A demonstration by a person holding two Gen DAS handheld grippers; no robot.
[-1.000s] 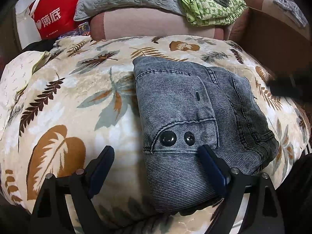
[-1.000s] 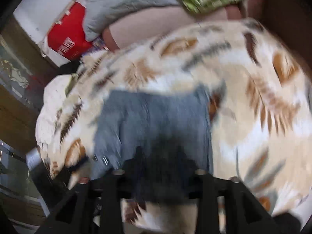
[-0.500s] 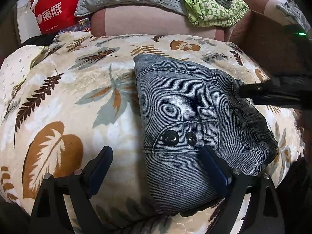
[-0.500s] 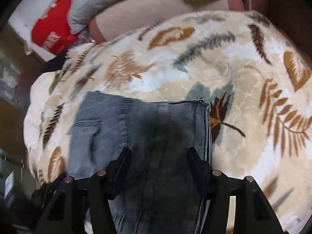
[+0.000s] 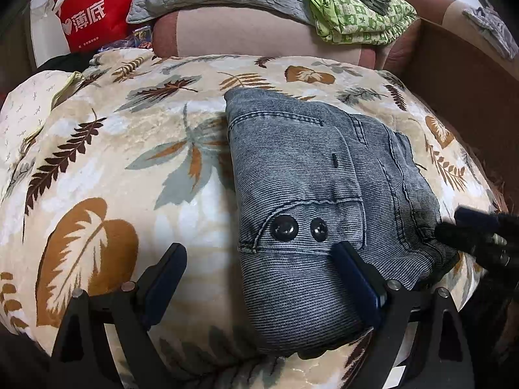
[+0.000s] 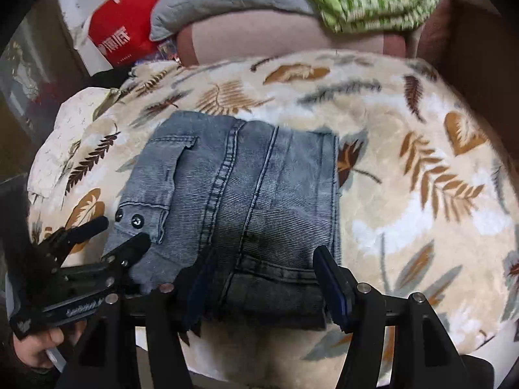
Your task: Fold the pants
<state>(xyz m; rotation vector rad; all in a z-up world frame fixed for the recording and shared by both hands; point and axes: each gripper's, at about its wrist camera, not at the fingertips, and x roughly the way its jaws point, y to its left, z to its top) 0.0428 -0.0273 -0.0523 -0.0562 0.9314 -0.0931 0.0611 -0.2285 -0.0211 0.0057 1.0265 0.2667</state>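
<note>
Pants (image 5: pixel 311 175) — ribbed grey denim, folded square; left gripper (image 5: pixel 259 275) and right gripper (image 6: pixel 262 278) spread wide.

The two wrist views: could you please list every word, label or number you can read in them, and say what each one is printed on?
"薄底": large white characters on the red bag behind the leaf-print blanket.
Small white line under those characters: too small to read.
White lettering on the left gripper body, seen from the right wrist view: too blurred to read.
The folded jeans show no readable text.
</note>
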